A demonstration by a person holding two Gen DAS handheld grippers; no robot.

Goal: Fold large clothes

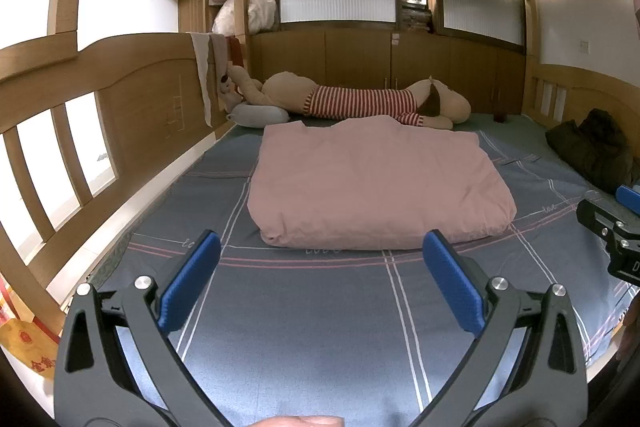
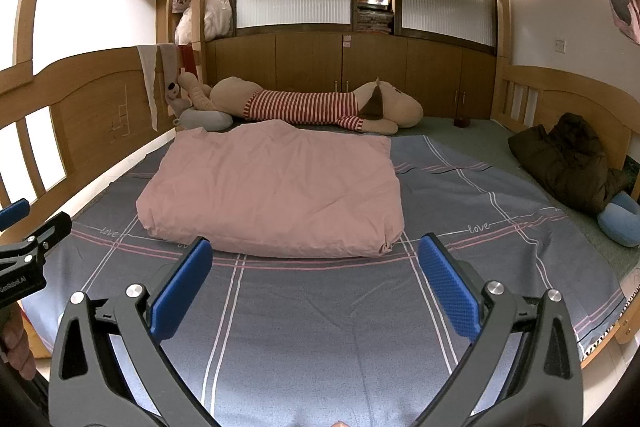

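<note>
Pink quilt lies folded mid-bed on the plaid sheet, ahead of both grippers. Left gripper and right gripper fingers spread, empty. Looks soft, bulky, light; best pinched at the near corners.

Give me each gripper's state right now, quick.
Left gripper: open, holding nothing, above the bed sheet.
Right gripper: open, holding nothing, short of the pink quilt.

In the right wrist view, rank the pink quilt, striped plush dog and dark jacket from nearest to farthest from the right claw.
From the right claw:
1. Pink quilt, just ahead, slightly left.
2. Dark jacket, off to the right by the bed rail.
3. Striped plush dog, along the far end behind the quilt.
</note>
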